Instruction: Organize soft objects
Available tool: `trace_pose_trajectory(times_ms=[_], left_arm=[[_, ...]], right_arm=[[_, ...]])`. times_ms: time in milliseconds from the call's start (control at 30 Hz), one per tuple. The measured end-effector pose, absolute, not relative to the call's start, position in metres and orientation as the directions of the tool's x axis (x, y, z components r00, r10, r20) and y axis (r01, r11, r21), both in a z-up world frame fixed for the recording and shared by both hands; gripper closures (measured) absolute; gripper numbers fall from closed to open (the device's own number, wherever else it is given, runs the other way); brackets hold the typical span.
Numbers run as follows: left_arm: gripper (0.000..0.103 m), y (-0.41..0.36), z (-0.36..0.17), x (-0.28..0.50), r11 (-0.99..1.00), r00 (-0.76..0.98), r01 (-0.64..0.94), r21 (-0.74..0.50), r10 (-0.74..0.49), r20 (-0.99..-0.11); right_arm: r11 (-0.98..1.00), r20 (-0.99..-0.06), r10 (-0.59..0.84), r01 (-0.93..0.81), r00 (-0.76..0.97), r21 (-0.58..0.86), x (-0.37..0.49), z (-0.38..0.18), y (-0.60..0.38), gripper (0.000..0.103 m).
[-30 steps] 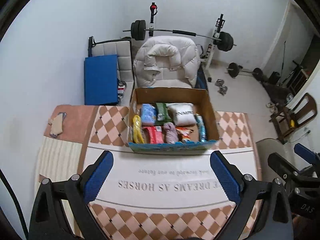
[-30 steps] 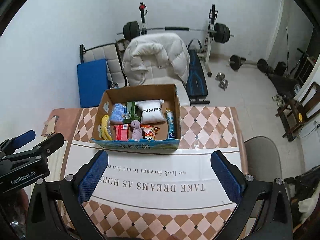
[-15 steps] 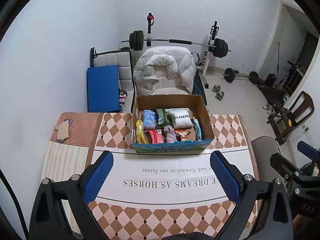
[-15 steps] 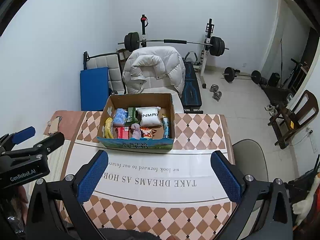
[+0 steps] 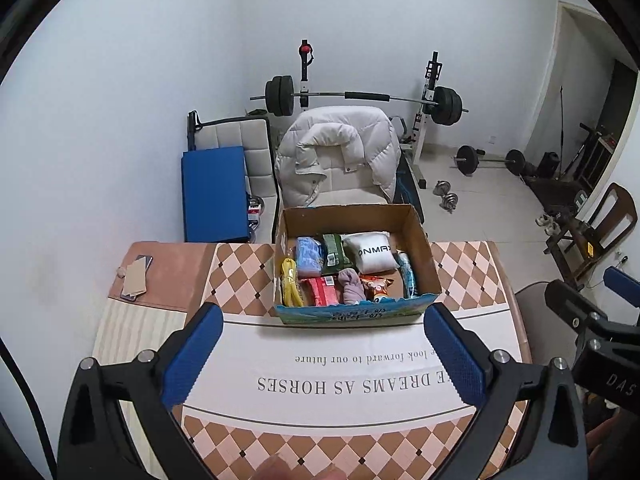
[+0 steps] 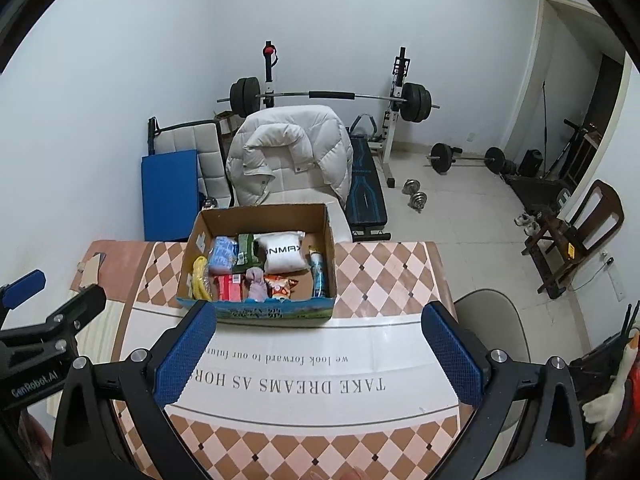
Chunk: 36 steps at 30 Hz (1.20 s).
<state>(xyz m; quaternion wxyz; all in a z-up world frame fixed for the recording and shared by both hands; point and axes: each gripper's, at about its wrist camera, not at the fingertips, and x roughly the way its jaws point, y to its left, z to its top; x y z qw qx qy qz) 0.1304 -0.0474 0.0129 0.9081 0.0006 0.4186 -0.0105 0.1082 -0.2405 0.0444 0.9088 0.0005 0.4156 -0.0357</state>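
Cardboard box [image 5: 420, 248] looks farther off than before.

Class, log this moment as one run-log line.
left gripper: open, empty | right gripper: open, empty | cardboard box: on table, full, untouched

Right tongs [image 6: 318, 354] wide apart above the table [image 6: 384, 276]; cardboard box [image 6: 256, 308] of soft items beyond

Both hand-held grippers, left [image 5: 323, 352] and right [image 6: 319, 350], have been pulled back and raised from the cardboard box [image 5: 423, 254], which is now seen smaller and farther off, with more worktop [image 5: 240, 264] and floor [image 5: 492, 200] exposed.
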Motion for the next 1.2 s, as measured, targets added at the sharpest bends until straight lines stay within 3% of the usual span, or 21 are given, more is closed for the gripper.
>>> trace_pose_trajectory(times_ms=[1200], left_arm=[[0.000, -0.045, 0.013, 0.134, 1.000, 0.663, -0.001, 0.000, 0.001, -0.749]], right_arm=[[0.997, -0.742, -0.080, 0.065, 0.665, -0.050, 0.121, 0.046, -0.244, 0.000]])
